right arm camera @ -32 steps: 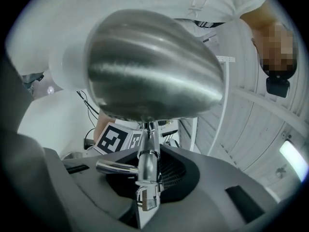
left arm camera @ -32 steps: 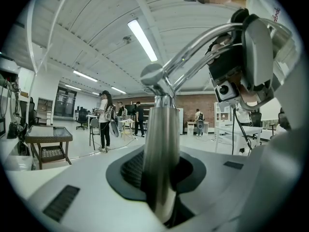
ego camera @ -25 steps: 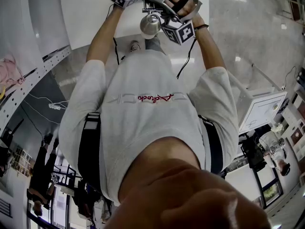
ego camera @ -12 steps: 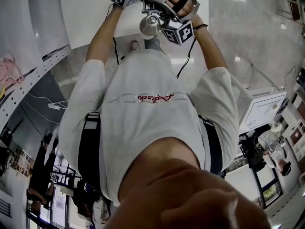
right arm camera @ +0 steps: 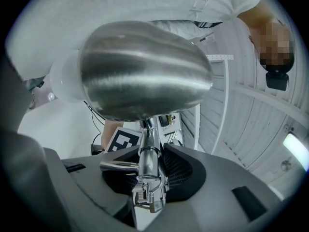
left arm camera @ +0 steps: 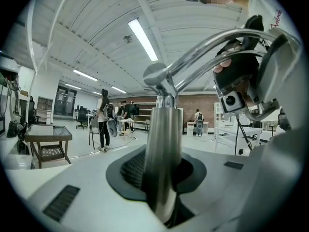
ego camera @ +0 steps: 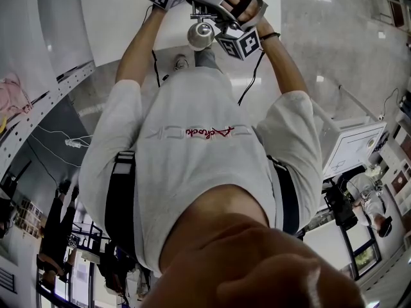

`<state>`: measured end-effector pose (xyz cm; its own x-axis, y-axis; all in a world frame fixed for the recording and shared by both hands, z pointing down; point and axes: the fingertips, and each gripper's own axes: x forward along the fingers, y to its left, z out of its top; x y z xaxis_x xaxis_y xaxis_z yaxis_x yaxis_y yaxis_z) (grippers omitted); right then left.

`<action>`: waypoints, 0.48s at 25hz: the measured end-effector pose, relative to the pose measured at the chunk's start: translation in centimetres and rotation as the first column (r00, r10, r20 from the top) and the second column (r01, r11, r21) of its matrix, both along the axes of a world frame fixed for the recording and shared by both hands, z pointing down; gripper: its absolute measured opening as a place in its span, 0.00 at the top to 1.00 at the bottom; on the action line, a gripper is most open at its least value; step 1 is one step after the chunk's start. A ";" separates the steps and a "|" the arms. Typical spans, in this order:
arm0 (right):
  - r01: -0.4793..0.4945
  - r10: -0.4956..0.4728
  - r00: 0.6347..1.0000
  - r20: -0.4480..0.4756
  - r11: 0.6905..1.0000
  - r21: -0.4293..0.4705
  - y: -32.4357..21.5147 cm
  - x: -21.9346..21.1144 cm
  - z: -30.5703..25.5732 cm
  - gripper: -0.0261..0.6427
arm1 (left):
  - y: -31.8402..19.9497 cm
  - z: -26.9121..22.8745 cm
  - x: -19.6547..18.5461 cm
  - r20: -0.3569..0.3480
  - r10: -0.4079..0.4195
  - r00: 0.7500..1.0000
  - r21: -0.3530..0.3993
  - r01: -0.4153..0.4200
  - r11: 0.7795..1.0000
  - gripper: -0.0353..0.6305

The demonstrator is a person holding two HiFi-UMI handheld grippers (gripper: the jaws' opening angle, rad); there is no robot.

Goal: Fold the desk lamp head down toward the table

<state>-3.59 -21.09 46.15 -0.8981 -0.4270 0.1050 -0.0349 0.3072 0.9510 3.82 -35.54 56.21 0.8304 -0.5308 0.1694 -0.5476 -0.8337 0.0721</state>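
Note:
The desk lamp's silver head [ego camera: 200,36] hangs between my two raised hands at the top of the head view. In the left gripper view its steel stem [left arm camera: 161,144] stands upright between the dark pads, and my left gripper [left arm camera: 162,178] is shut on it. A curved chrome arm [left arm camera: 217,47] runs from the stem's top joint to the right gripper [left arm camera: 241,93]. In the right gripper view the lamp head [right arm camera: 145,71] fills the upper half. My right gripper [right arm camera: 149,175] has just been opening, and the thin neck joint [right arm camera: 147,153] stands between its jaws with a gap on each side.
A white tabletop [ego camera: 122,18] lies beyond the hands. My white-shirted torso [ego camera: 199,159] fills the middle of the head view, and white boxes [ego camera: 356,147] stand at the right. Several people [left arm camera: 104,122] and a wicker side table [left arm camera: 48,140] show far off in the hall.
The lamp head and the right gripper sit a shade further left in the head view. The left gripper has not moved.

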 end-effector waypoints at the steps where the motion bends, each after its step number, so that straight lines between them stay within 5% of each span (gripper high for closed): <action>1: 0.001 -0.001 1.000 -0.003 1.000 0.001 0.0 0.1 0.1 0.82 | 0.0 0.0 0.1 0.000 0.000 1.000 0.001 0.000 1.000 0.78; 12: 0.010 -0.010 1.000 -0.024 1.000 -0.005 0.5 -0.1 0.9 0.77 | 0.1 -0.2 0.0 -0.003 0.004 1.000 0.009 -0.004 1.000 0.78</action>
<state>-3.71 -20.57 47.07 -0.8995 -0.4175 0.1290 -0.0087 0.3123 0.9500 3.79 -35.43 55.98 0.8331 -0.5289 0.1622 -0.5440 -0.8365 0.0663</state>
